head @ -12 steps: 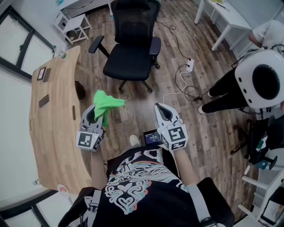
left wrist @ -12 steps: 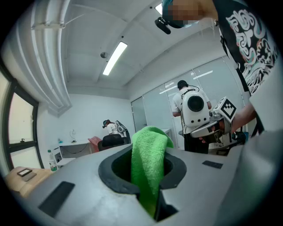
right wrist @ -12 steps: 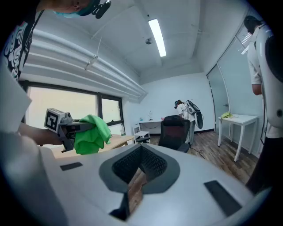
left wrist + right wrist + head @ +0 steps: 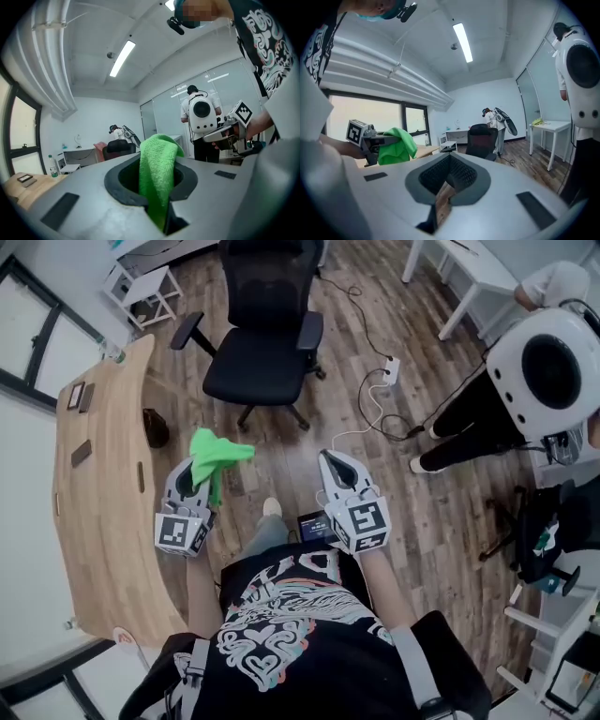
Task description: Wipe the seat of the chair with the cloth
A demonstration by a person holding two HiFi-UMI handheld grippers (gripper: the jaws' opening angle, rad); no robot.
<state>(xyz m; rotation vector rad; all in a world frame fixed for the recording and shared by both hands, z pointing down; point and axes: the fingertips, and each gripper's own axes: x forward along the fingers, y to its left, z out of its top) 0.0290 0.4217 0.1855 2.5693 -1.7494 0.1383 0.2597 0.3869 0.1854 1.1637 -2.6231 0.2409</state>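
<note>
While the left gripper [image 4: 199,468] is pinching the cloth [image 4: 218,450] tight between its jaws, the green fabric is flopping over the tips in a loose fold. It's looking soft and light, terry by the weave, likely to bunch and drag rather than glide. A firm pinch on a gathered edge, with a good flap hanging free, seems the hold to keep.

Right gripper [image 4: 330,461] is riding alongside with jaws closed on nothing, only floor showing through the slit.

Chair [image 4: 260,376] is standing ahead, well apart from both grippers, its black seat facing up and bare. Armrests are flanking that seat and could be catching a wide stroke, and the base looks to be on castors, so it may be rolling away under pressure.

Desk [image 4: 98,521] is running along the left. A power strip [image 4: 391,369] and its cable are lying on the floor right of the chair, and a person [image 4: 473,423] with a white pack is standing further right.
</note>
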